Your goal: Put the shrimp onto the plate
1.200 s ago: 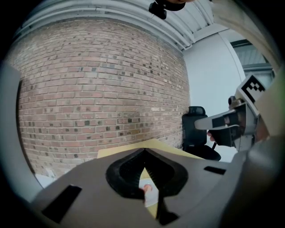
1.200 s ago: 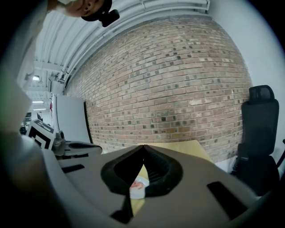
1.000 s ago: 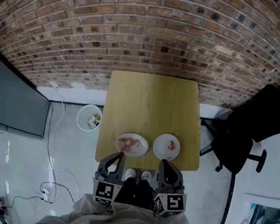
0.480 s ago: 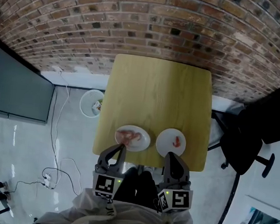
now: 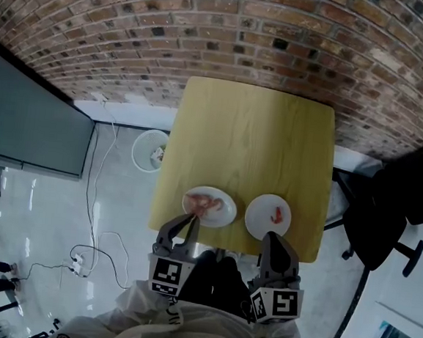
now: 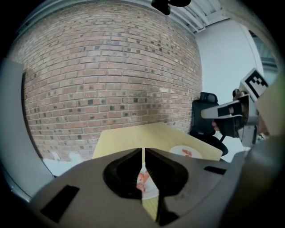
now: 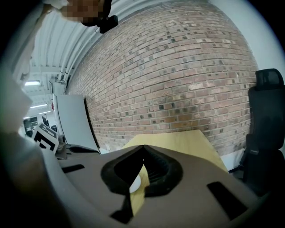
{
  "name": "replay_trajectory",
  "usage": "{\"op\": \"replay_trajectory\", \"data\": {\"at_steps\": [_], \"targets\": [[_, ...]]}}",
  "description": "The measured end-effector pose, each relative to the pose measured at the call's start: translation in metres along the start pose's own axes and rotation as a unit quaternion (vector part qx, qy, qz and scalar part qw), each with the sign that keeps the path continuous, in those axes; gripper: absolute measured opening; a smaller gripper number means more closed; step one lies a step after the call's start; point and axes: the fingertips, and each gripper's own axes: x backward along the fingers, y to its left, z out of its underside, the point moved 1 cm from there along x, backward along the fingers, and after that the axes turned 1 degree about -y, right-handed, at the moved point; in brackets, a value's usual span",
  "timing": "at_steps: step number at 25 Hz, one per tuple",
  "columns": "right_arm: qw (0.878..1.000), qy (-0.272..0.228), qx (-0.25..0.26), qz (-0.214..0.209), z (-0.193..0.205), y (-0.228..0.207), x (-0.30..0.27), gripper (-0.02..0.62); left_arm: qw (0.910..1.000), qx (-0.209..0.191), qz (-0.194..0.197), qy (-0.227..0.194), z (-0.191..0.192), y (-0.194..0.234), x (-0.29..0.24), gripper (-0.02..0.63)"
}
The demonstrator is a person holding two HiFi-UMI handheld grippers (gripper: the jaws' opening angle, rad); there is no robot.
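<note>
Head view: both grippers have sunk toward the table's [image 5: 251,131] near edge, low centre. The left gripper [image 5: 191,219] now reaches the near rim of the left plate [image 5: 226,211], just beside the shrimp heap [image 5: 204,203], so a pick looks next. The right gripper [image 5: 273,240] sits just below the right plate [image 5: 257,219], which bears one shrimp [image 5: 278,214]

Left gripper view: jaws closed, empty; the heap shows through their gap, low centre

Right gripper view: jaws closed, empty; a sliver of right plate shows beneath
</note>
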Motion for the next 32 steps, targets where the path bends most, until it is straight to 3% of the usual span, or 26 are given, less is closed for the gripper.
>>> {"op": "replay_trajectory", "data": {"at_steps": [7,14,20,32], "targets": [[1.000,0.008,-0.003,0.002,0.005,-0.003,0.001,0.023,0.9994,0.000,-0.008,0.032,0.019,0.006,-0.009,0.022],[1.000,0.017,-0.007,0.010,0.012,-0.006,0.003,0.023,0.9967,0.017,0.011,0.079,0.047,0.007,-0.026,0.123],[1.000,0.017,-0.014,0.017,0.012,-0.012,0.003,0.023,0.9884,0.034,0.031,0.145,0.075,0.000,-0.042,0.232],[0.999,0.022,-0.029,0.028,0.021,-0.024,0.002,0.023,0.9735,0.007,0.015,0.228,0.108,0.004,-0.063,0.245]]}}
